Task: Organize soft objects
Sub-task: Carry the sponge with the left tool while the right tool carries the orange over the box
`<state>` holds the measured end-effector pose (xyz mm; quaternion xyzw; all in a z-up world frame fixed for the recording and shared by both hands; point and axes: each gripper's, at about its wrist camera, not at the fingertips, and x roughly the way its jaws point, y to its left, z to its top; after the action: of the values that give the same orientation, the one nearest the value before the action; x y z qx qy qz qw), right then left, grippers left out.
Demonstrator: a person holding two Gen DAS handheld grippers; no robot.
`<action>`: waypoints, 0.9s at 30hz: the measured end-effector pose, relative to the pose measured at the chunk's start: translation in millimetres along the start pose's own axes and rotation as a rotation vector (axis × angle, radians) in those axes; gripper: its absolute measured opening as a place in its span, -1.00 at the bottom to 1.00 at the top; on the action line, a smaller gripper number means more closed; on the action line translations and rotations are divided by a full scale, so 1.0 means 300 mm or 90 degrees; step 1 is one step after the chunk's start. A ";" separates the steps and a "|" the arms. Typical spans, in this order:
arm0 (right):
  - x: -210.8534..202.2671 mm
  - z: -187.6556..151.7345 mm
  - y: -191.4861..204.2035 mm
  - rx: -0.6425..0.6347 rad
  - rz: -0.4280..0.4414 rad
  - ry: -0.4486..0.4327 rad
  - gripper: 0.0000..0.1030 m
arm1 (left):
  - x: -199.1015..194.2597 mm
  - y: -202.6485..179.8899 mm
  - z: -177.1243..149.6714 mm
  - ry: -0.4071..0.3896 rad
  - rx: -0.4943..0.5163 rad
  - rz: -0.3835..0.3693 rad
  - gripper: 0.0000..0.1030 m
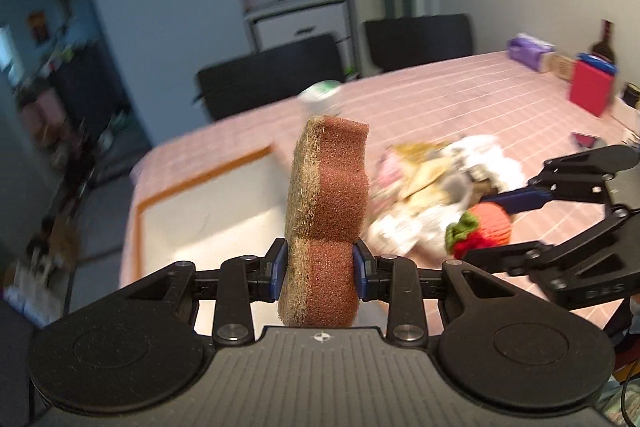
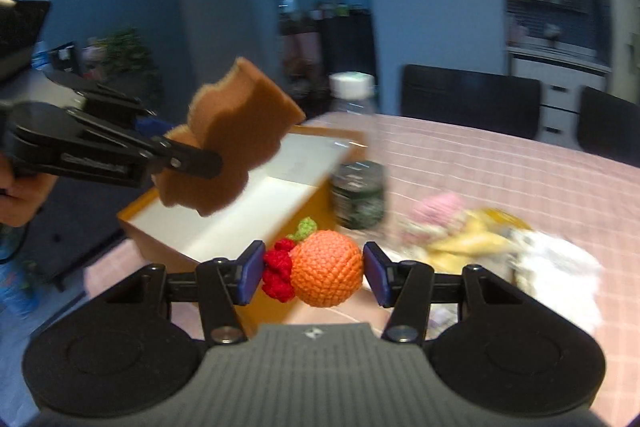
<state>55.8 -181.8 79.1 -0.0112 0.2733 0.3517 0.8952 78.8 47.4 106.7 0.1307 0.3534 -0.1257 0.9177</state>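
My left gripper (image 1: 320,265) is shut on a brown scouring sponge (image 1: 326,211) that stands upright between its blue pads, above the table. From the right wrist view the sponge (image 2: 236,135) hangs over the open orange box (image 2: 224,223), with the left gripper (image 2: 188,157) at the left. My right gripper (image 2: 314,273) is shut on an orange crocheted ball with red and green trim (image 2: 326,267), just in front of the box. In the left wrist view that ball (image 1: 490,221) and the right gripper (image 1: 516,223) are at the right.
A heap of soft things (image 1: 436,183) lies on the pink checked tablecloth (image 1: 460,99). A dark jar (image 2: 358,195) and a white-capped bottle (image 2: 352,91) stand by the box. A red box (image 1: 592,87), a purple pack (image 1: 528,49) and a dark bottle (image 1: 604,41) sit far right. Black chairs (image 1: 276,75) line the far side.
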 end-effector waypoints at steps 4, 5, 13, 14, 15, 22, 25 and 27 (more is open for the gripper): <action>0.095 0.076 0.081 -0.058 0.036 0.024 0.04 | 0.040 0.115 -0.028 0.055 -0.058 0.013 -0.28; 0.121 0.090 0.096 -0.066 0.043 0.035 0.04 | 0.057 0.140 -0.037 0.072 -0.072 0.010 -0.28; 0.409 0.144 0.183 -0.138 0.086 0.181 0.04 | 0.195 0.270 -0.085 0.217 -0.129 -0.018 -0.28; 0.441 0.147 0.184 -0.139 0.093 0.203 0.04 | 0.211 0.277 -0.084 0.234 -0.130 -0.027 -0.28; 0.474 0.151 0.186 -0.140 0.099 0.224 0.03 | 0.227 0.281 -0.088 0.247 -0.132 -0.032 -0.28; 0.686 0.178 0.175 -0.176 0.104 0.334 0.03 | 0.312 0.307 -0.092 0.340 -0.126 -0.052 -0.27; 0.743 0.177 0.177 -0.196 0.109 0.364 0.03 | 0.340 0.318 -0.101 0.368 -0.119 -0.048 -0.27; 0.765 0.178 0.177 -0.200 0.119 0.380 0.03 | 0.353 0.326 -0.105 0.378 -0.119 -0.053 -0.27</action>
<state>186.1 12.7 19.5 -0.2262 0.4654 0.4510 0.7272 167.0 134.6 26.7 0.0624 0.6210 -0.0867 0.7765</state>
